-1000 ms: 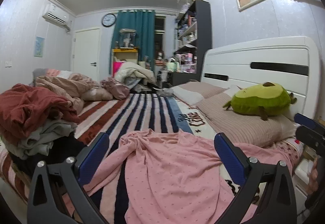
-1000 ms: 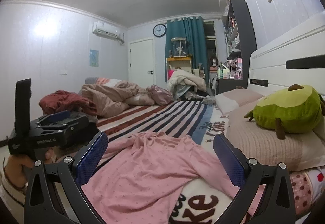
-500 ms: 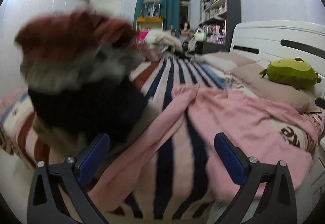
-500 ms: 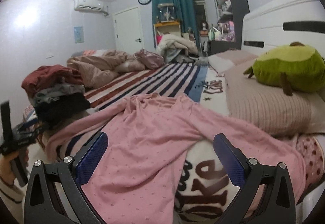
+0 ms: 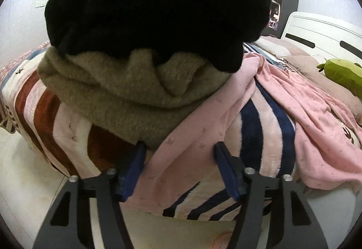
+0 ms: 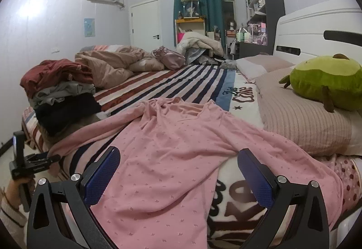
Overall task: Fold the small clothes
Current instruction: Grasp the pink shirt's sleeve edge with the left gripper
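A pink dotted top [image 6: 181, 147] lies spread and rumpled on the striped blanket [image 6: 181, 77]; one sleeve [image 5: 194, 136] trails over the bed's near edge. My left gripper [image 5: 179, 158] sits low at that edge with its jaws closing. The sleeve lies between its blue pads [image 5: 135, 165], which do not press on it. From the right wrist view the left gripper [image 6: 34, 163] shows at the far left, held by a hand [image 6: 13, 192]. My right gripper [image 6: 179, 172] hovers open over the top's hem, holding nothing.
A pile of clothes [image 6: 61, 90] sits right beside the sleeve: a black piece [image 5: 158, 7] over a khaki knit [image 5: 126, 90]. A green plush toy [image 6: 325, 81] lies on ribbed pillows [image 6: 301, 122] by the white headboard [image 6: 316, 27]. A crumpled duvet [image 6: 113, 63] lies farther back.
My left gripper dropped and swung left to the bed's edge under the clothes pile, and its jaws narrowed around the pink sleeve. My right gripper sank slightly toward the top.
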Available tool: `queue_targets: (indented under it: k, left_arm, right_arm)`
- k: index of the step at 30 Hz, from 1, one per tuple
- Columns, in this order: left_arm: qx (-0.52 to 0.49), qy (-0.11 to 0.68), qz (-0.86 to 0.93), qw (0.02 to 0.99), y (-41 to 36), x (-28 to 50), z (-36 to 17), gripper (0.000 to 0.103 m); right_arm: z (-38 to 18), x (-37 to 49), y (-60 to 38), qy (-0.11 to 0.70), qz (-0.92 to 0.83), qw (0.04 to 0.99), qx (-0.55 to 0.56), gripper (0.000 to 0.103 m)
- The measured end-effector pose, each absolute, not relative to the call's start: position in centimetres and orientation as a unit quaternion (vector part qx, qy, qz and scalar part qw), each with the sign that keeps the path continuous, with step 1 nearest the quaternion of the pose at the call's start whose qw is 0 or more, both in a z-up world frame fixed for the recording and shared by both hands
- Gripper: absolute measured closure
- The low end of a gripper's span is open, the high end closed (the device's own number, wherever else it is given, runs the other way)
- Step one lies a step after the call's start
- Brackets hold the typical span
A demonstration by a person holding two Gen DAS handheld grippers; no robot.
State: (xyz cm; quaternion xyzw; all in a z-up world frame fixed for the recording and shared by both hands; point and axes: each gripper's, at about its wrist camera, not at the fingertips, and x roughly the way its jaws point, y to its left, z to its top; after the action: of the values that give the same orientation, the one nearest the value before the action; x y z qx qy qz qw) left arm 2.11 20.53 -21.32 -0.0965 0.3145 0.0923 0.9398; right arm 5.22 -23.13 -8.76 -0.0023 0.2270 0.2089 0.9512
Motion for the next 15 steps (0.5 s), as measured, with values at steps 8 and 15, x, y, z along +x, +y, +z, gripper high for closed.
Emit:
queue_targets:
  k: [8,15]
  left_arm:
    - [-0.095,0.319,0.084,0.939,18.9,2.5,-20.7,0.083]
    - [-0.088,0.302,0.051,0.948,16.2,2.2,-16.7,0.095]
  right_arm:
    - [-9.0,5.4,-24.0,0.23,0.21,0.95,0.022,0.0]
    - [-9.6,5.6,-25.5,0.225,0.218,0.948,0.051,0.0]
